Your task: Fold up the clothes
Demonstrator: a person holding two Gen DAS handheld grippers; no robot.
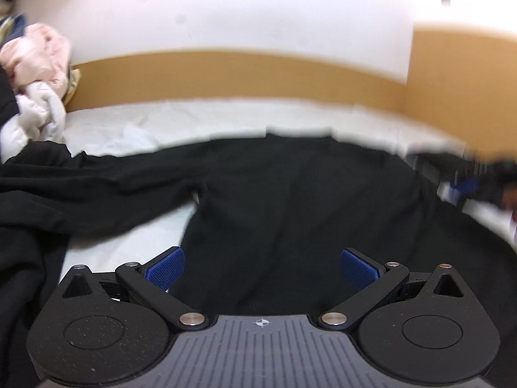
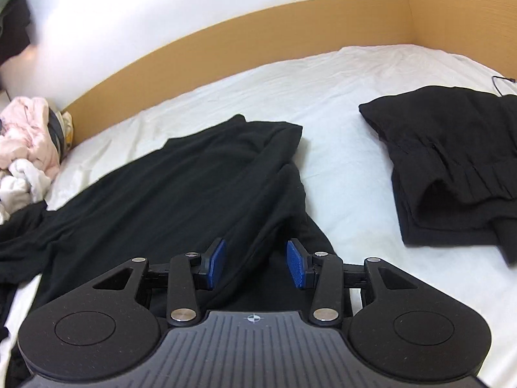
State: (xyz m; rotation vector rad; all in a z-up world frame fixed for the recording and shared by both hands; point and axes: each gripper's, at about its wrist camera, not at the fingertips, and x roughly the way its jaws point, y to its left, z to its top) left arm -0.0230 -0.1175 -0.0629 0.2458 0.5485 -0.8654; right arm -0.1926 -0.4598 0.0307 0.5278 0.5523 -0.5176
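While the black garment [image 2: 194, 181] is lying spread on the white sheet [image 2: 339, 103] under both tools, we are holding the left gripper [image 1: 262, 266] wide apart and the right gripper [image 2: 255, 263] partly spread, neither pinching anything. A folded black pile [image 2: 452, 168] is sitting right of the right gripper, crumpled clothes [image 2: 26, 142] far to its left.

Left wrist view is motion-smeared — the right gripper [image 1: 468, 184] at right edge is a dark-and-blue blur. The folded black garment [image 2: 452, 168] runs off the right edge.
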